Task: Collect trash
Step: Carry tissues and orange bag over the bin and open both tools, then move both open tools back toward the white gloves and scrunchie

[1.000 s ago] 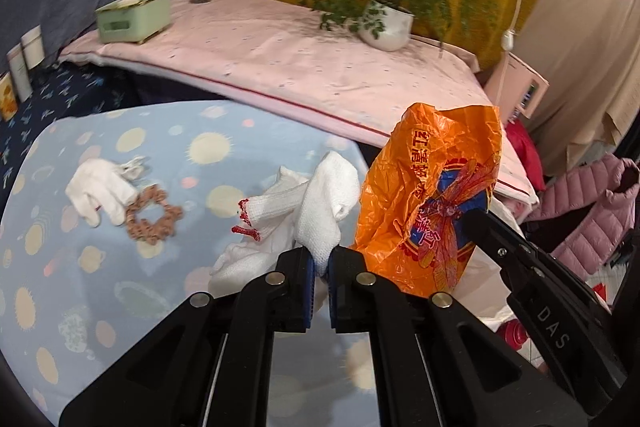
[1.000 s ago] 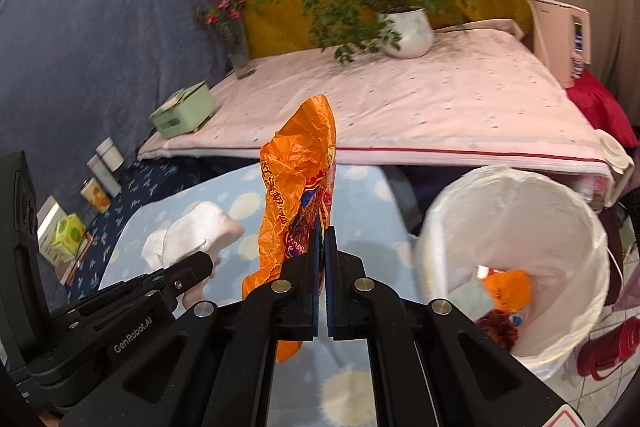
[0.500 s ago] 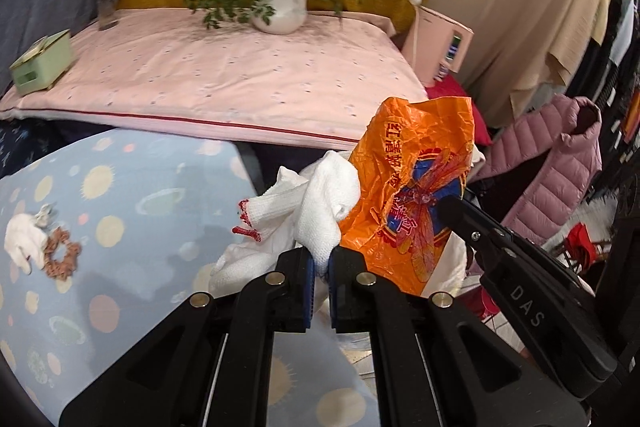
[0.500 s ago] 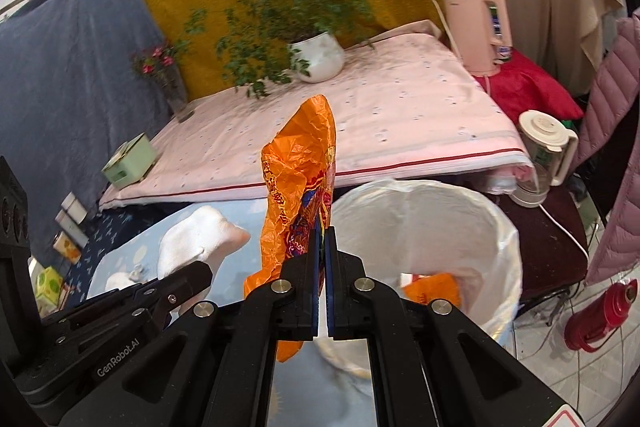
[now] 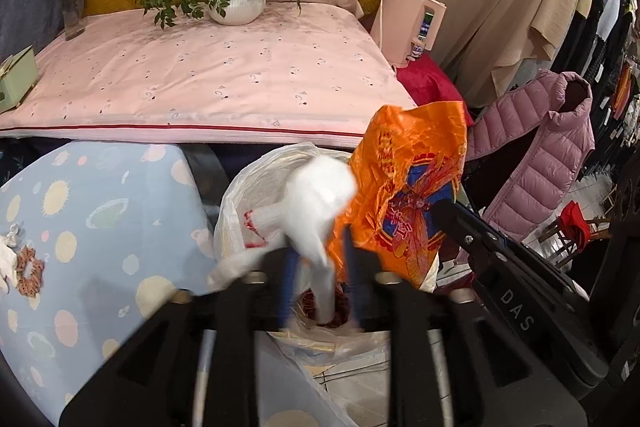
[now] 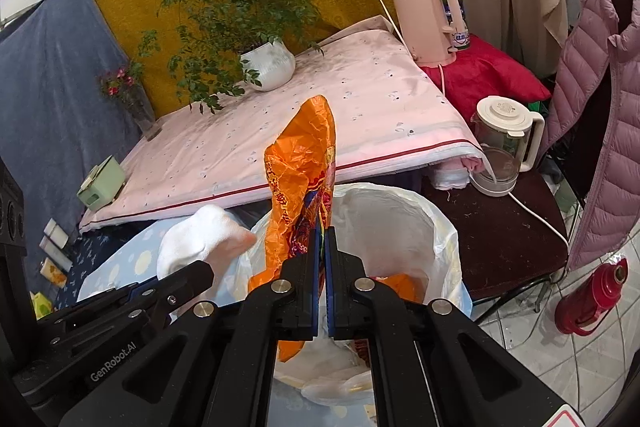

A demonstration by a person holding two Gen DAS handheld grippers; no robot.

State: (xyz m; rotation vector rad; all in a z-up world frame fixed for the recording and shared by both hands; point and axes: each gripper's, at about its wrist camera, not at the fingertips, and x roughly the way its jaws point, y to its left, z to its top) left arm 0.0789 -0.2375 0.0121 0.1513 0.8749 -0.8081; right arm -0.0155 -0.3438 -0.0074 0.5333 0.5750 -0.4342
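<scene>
A white glove with a red cuff hangs blurred over the white-lined bin. It lies between the fingers of my left gripper, whose jaws are opening; the pads no longer press on it. My right gripper is shut on a crumpled orange plastic bag, its jaws only starting to ease, and holds it upright above the bin. The orange bag shows just right of the glove in the left wrist view. Orange wrappers lie inside the bin. The glove sits left of the bag.
The blue spotted table lies left of the bin with a brown ring and another white glove on it. Behind is a pink-covered bench with a potted plant. A kettle, dark chair, pink jacket and red flask stand right.
Both grippers swung right, from over the blue table to over the bin. The left jaws have parted around the glove. The right stays clamped on the orange bag.
</scene>
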